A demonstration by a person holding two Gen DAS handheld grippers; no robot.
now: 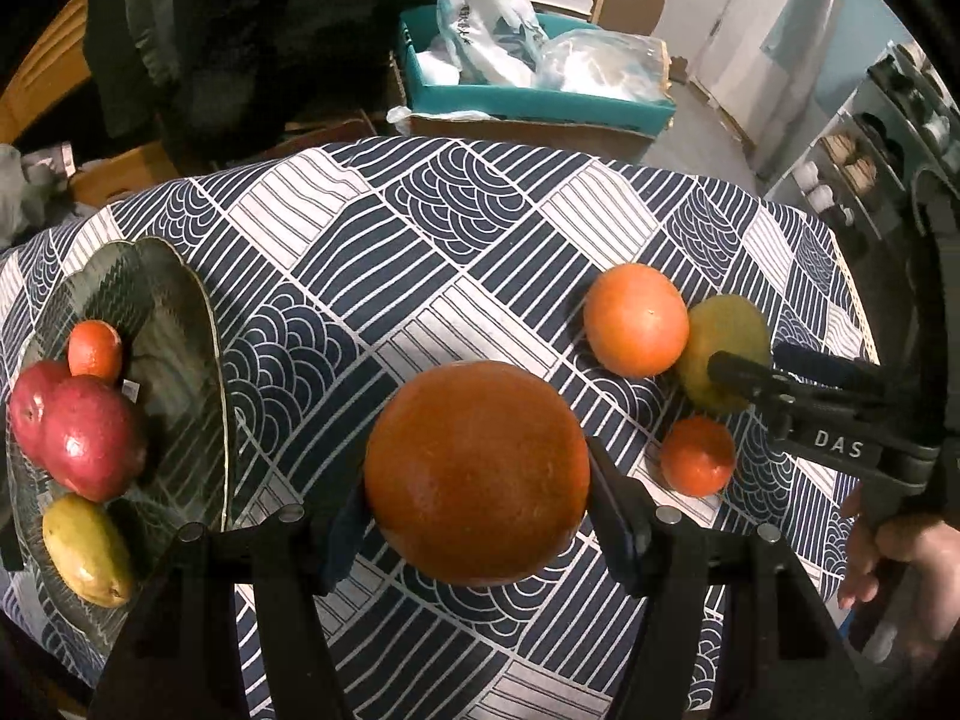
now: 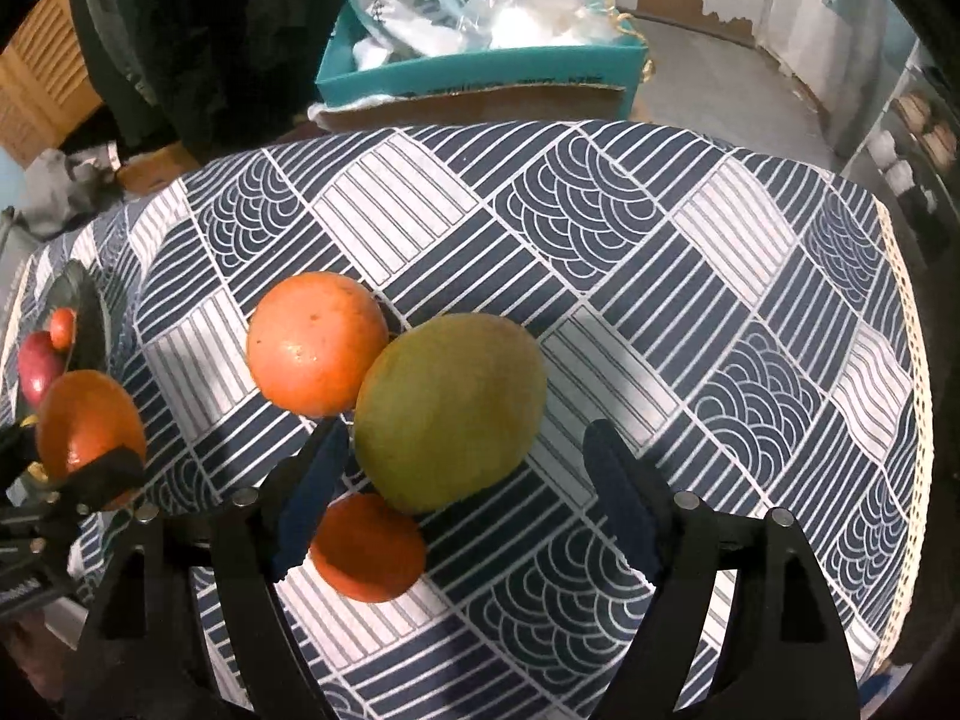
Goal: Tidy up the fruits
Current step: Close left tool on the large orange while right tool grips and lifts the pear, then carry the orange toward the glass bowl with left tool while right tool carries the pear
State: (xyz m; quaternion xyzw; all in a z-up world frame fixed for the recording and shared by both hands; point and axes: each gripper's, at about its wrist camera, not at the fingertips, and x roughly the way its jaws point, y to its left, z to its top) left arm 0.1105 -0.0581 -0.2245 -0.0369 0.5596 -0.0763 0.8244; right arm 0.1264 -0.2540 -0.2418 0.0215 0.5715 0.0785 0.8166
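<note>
Fruits: left tongs [image 1: 477,519] clamp the big round orange [image 1: 477,471] above the bench; carry it level to the leaf-shaped glass plate [image 1: 207,324]. Right tongs [image 2: 465,501] stand apart around the yellow-green mango [image 2: 450,411].

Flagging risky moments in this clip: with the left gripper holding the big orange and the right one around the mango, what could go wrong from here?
1. The large orange is round and held only at its sides by the left gripper; it may slip.
2. The right gripper stands open around the mango, which appears to touch an orange and a small tangerine; closing or lifting could set them rolling.
3. The glass plate is already crowded.
</note>
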